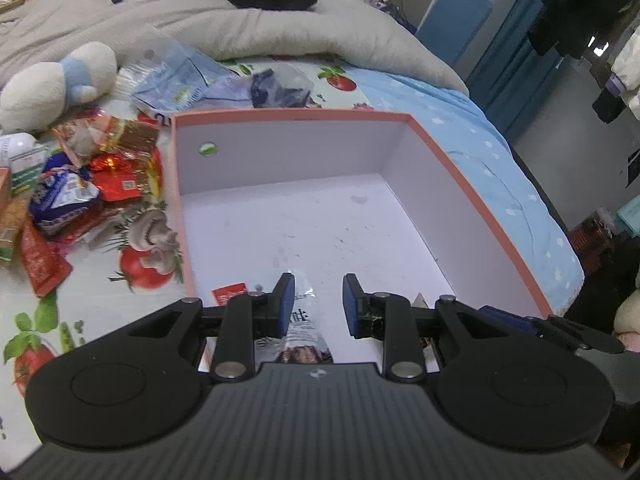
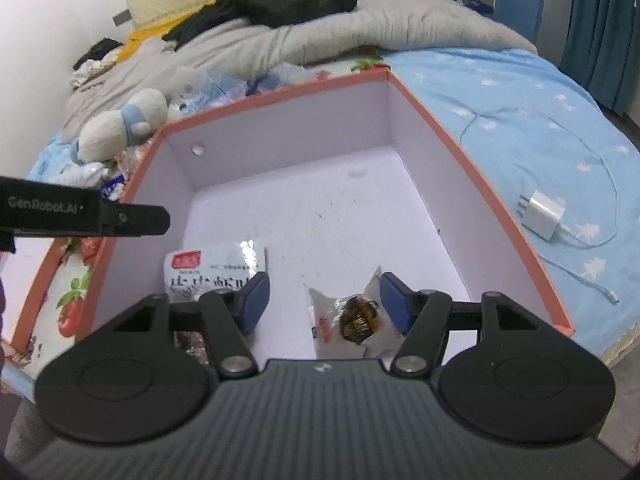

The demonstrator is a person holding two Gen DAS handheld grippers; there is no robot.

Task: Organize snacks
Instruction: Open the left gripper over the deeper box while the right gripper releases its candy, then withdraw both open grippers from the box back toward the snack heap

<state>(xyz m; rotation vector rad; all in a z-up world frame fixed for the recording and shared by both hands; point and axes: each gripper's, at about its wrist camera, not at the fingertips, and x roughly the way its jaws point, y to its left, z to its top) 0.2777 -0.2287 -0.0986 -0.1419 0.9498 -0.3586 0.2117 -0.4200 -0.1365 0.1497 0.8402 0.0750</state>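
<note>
Two snack packets lie on the white floor of an open box (image 2: 472, 152) with an orange rim, both at its near end. The white packet (image 2: 218, 262) with a red label and dark lettering rests toward the near left corner; in the left wrist view it (image 1: 298, 330) lies below the left gripper (image 1: 319, 306), whose blue pads stand apart with a clear gap, the packet touching neither as far as can be seen. The clear packet (image 2: 350, 314) with a dark brown snack inside lies toward the near right, under the right gripper (image 2: 324, 302). That gripper is released, its pads spread wide; the right pad is just beside the packet's edge, and whether it touches cannot be told.

The box sits on a bed (image 2: 520, 120), partly on a cloth printed with tomatoes (image 1: 140, 268) and partly on a blue sheet. Left of the box a heap of unsorted snack packets (image 1: 80, 184) lies on the cloth, with a white and blue plush toy (image 1: 60, 80) behind it. A grey blanket (image 2: 320, 36) is bunched beyond the box. A white charger (image 2: 546, 210) with its cable lies on the sheet, right of the box.
</note>
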